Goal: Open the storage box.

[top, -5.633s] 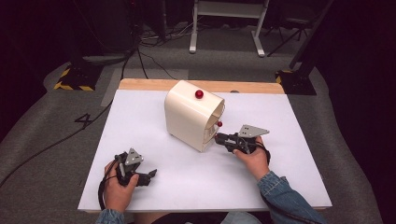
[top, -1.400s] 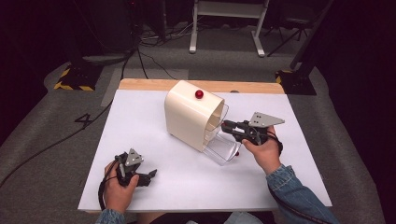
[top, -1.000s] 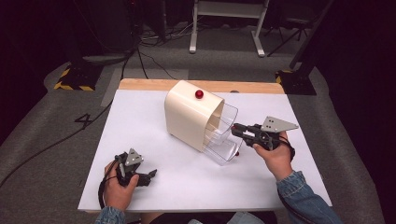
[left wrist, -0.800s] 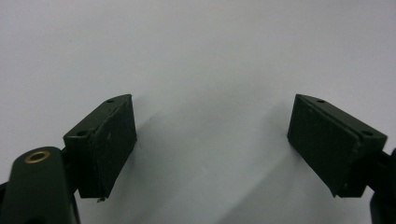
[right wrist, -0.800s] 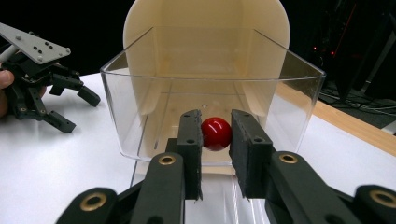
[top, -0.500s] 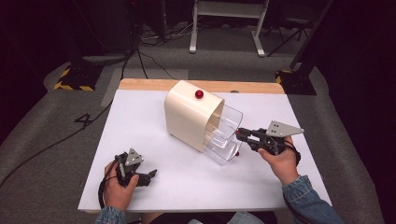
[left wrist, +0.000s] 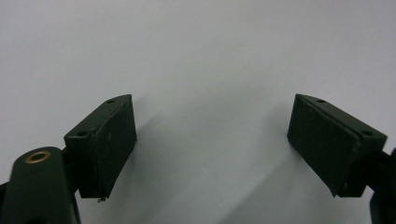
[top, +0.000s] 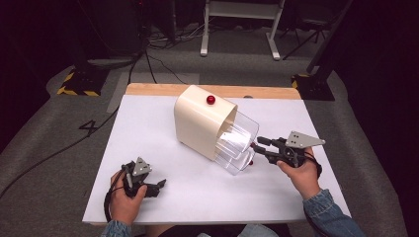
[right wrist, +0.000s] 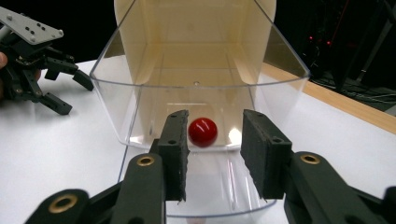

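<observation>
Your right gripper (top: 255, 146) sits at the front of the clear drawer (top: 239, 143), pulled out of the cream box (top: 201, 121) in the middle of the white table (top: 148, 128). Its jaws have just been opening, and the drawer's red knob (right wrist: 202, 132) lies between the pads without either one pressing it. Your left gripper (top: 157, 186) rests near the table's front left, jaws spread wide over bare surface.

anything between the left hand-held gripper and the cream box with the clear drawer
Nothing: the high view shows only bare white table between the left hand-held gripper and the cream box.
</observation>
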A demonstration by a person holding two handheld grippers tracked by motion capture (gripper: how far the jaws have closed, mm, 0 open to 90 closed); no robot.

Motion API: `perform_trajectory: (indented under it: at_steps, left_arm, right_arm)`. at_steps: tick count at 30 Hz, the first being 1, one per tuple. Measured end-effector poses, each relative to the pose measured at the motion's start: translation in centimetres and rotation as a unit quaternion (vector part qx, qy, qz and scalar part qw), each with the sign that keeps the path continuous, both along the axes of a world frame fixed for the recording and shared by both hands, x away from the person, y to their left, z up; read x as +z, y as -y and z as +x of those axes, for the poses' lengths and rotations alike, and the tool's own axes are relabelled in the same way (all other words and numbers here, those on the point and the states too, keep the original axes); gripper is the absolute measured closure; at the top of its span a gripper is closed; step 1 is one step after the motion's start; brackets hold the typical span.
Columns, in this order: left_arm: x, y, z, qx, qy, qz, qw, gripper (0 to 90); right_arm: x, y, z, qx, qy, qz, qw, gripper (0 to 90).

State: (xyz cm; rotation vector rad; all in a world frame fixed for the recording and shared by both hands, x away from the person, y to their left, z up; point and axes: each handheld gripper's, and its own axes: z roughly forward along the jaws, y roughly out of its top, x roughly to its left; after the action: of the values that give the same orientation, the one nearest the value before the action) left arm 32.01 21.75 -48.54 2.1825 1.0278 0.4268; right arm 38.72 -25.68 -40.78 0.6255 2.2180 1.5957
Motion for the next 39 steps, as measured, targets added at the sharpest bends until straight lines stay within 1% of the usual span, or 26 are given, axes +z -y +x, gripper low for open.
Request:
perform_trajectory:
  at_steps: [8, 13, 19, 22, 28, 29, 30, 31, 34, 36, 37, 39]
  left_arm:
    - [0.0, 0.0, 0.0, 0.001, -0.002, -0.002, 1.0, 15.9]
    - [0.0, 0.0, 0.0, 0.001, -0.002, -0.002, 1.0, 15.9]
    - [0.0, -0.1, 0.1, 0.001, -0.003, -0.002, 1.0, 15.8]
    - [0.0, -0.1, 0.1, 0.0, -0.004, -0.004, 1.0, 15.8]
    - [0.0, -0.1, 0.2, 0.001, -0.006, -0.005, 1.0, 15.7]
    - [0.0, -0.1, 0.2, 0.0, -0.006, -0.005, 1.0, 15.7]
    - [0.0, -0.1, 0.2, 0.001, -0.006, -0.005, 1.0, 15.7]
    - [0.0, -0.1, 0.2, 0.0, -0.006, -0.005, 1.0, 15.7]
    - [0.0, -0.1, 0.2, 0.0, -0.007, -0.005, 1.0, 15.7]
    - [0.0, -0.1, 0.2, 0.0, -0.007, -0.005, 1.0, 15.7]
    - [0.0, -0.1, 0.2, 0.0, -0.007, -0.005, 1.0, 15.7]
    - [0.0, -0.1, 0.2, 0.0, -0.008, -0.005, 1.0, 15.7]
  right_arm:
    - [0.3, 2.4, -1.0, -0.019, -0.003, -0.003, 0.9998, 55.3]
    - [0.6, 4.6, -2.0, -0.032, -0.01, -0.016, 0.9993, 50.6]
    - [0.4, 7.2, -3.1, -0.056, -0.03, -0.026, 0.9977, 44.5]
    - [0.2, 8.4, -3.5, -0.062, -0.041, -0.038, 0.9965, 41.8]
    - [-0.4, 10.2, -4.1, -0.075, -0.066, -0.059, 0.9933, 39.4]
    - [-0.6, 10.5, -4.2, -0.076, -0.071, -0.063, 0.9926, 39.3]
    - [-1.0, 10.9, -4.3, -0.082, -0.077, -0.07, 0.9912, 38.9]
    - [-1.0, 10.9, -4.3, -0.082, -0.077, -0.07, 0.9912, 38.9]
    - [-1.6, 11.5, -4.4, -0.087, -0.09, -0.083, 0.9887, 38.5]
    - [-2.1, 11.9, -4.6, -0.093, -0.098, -0.099, 0.986, 38.0]
    - [-2.4, 12.2, -4.6, -0.097, -0.099, -0.111, 0.9841, 37.8]
    - [-2.9, 12.6, -4.6, -0.102, -0.107, -0.118, 0.9819, 37.5]
